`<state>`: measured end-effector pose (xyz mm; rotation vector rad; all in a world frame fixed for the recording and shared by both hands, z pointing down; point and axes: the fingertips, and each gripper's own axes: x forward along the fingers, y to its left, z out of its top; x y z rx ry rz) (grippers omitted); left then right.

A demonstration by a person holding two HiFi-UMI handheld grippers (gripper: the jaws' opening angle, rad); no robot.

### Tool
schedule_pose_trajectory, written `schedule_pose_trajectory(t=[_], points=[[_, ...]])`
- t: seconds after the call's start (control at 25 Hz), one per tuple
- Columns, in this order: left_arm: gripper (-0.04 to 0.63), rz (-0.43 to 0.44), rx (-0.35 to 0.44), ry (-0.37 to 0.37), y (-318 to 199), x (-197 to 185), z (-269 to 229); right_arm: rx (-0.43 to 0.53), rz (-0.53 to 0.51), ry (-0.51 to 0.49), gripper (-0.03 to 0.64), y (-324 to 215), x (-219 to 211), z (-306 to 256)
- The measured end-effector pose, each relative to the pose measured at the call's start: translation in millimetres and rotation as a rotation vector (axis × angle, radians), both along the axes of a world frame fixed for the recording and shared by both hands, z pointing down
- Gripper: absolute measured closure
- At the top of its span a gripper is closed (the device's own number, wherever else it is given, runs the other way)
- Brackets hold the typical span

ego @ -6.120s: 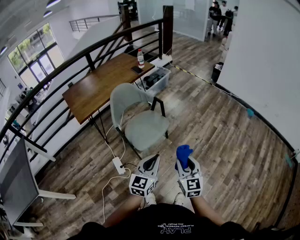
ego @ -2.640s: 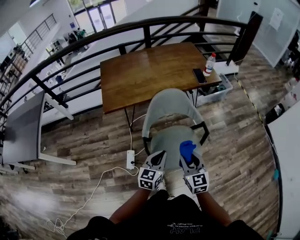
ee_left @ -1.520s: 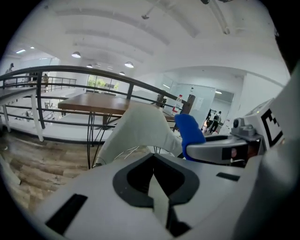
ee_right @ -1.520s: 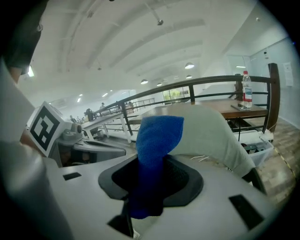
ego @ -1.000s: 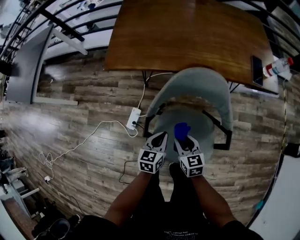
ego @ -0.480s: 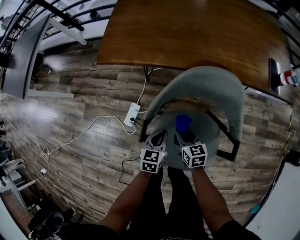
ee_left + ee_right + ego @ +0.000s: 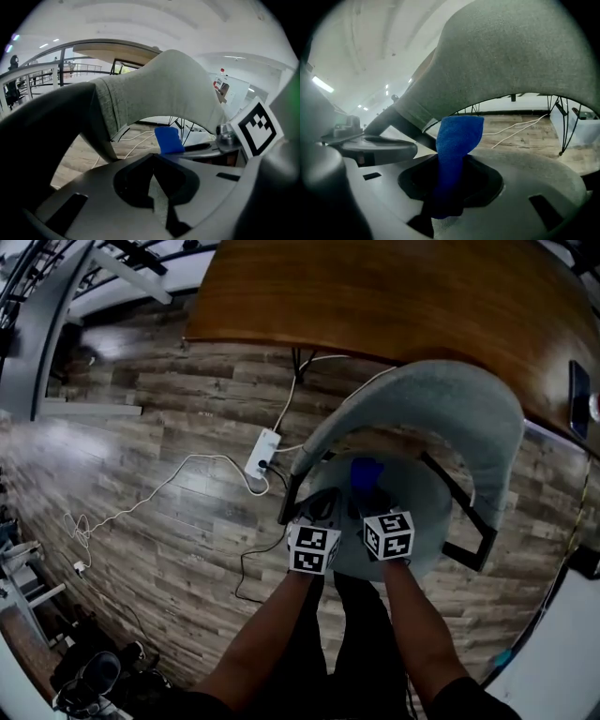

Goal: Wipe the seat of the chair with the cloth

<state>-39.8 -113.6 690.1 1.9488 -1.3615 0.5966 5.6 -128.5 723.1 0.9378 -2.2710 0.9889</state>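
At lower centre, the right tool (image 7: 373, 502) is clamped on the blue cloth (image 7: 366, 472), which stands up from its jaws over the grey seat (image 7: 427, 507). I cannot tell if the cloth touches the seat. The left tool (image 7: 323, 505), closed on nothing, hangs at the seat's left edge. Wiping looks unstarted, so the whole seat is left to do.

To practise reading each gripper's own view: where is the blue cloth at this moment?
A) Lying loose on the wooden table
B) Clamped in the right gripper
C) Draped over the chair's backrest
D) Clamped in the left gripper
B: in the right gripper view the blue cloth stands pinched between the jaws of the right gripper, above the chair seat, while the left gripper has its jaws together on nothing.
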Motion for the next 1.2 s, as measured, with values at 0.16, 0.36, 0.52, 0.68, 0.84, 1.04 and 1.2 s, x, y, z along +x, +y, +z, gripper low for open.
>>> schedule_pose_trajectory(t=[0.16,0.36,0.52,0.68,0.84,1.04,1.2], points=[[0.594,-0.014,-0.034,0.017,6,-6,20,-0.025,0.019,-0.028,0.482,-9,-12,17],[0.594,-0.027,-0.058,0.019,15,-7,29,-0.065,-0.011,-0.023,0.482,-9,-34,37],[0.594,-0.037,-0.079,0.023,32,-6,30,-0.105,-0.036,-0.010,0.482,-5,-46,48],[0.594,-0.024,-0.097,0.007,38,-7,37,-0.122,-0.047,0.036,0.482,-7,-50,61],[0.594,-0.019,-0.103,-0.007,41,-8,42,-0.106,-0.045,0.061,0.482,-9,-51,63],[0.594,0.000,-0.101,-0.029,39,-7,48,-0.118,-0.011,0.058,0.483,-12,-46,64],[0.594,0.056,-0.076,-0.085,35,-1,47,-0.118,0.009,0.044,0.483,-12,-31,65]])
